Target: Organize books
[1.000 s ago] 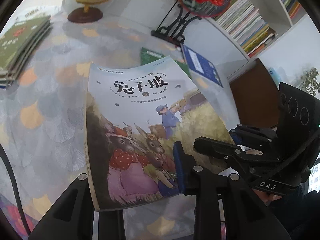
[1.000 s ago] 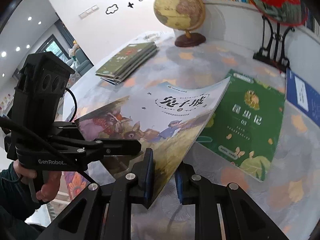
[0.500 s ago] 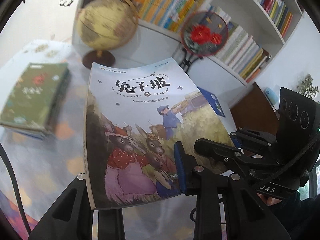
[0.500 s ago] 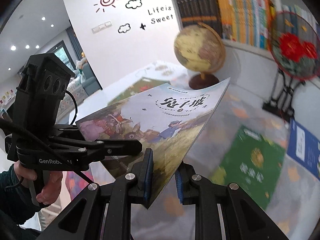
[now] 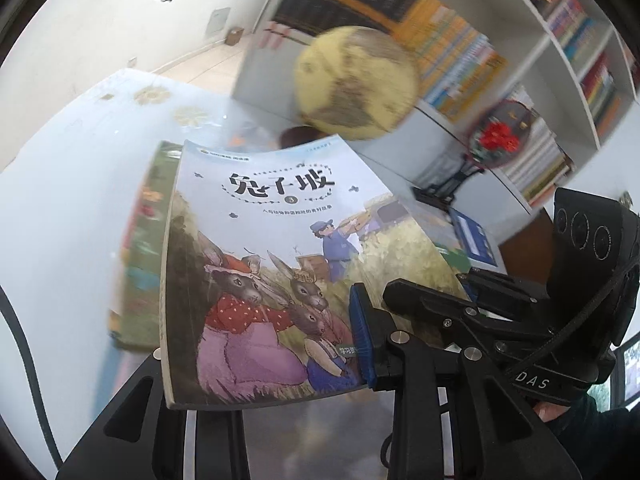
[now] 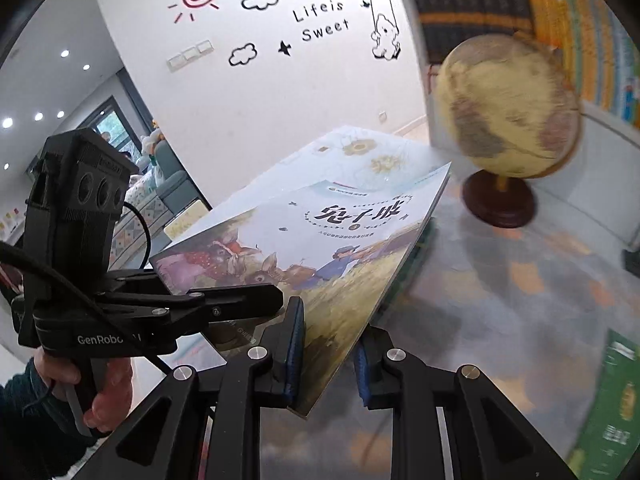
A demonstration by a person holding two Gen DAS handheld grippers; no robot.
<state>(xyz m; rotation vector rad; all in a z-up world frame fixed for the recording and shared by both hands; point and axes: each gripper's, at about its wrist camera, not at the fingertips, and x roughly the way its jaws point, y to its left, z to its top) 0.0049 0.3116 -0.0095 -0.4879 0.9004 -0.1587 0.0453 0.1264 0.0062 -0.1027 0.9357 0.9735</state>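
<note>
Pale-blue rabbit picture book [image 5: 280,264] is clamped at its lower edge in both the left and right jaws, above the table [image 6: 500,300].

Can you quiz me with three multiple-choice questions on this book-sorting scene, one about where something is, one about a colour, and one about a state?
1. Where does the globe stand?
A. On the table, in front of the bookshelf
B. On the floor
C. On the top shelf

2. What colour is the flat book at the right edge of the right wrist view?
A. Red
B. Green
C. Black

3. How is the rabbit book held?
A. Lying flat, untouched
B. By one gripper only
C. By both grippers, off the table

Answers: 1 A, its dark base rests on the patterned tabletop. 2 B, its cover is green. 3 C, the left gripper and right gripper each clamp an edge.
</note>
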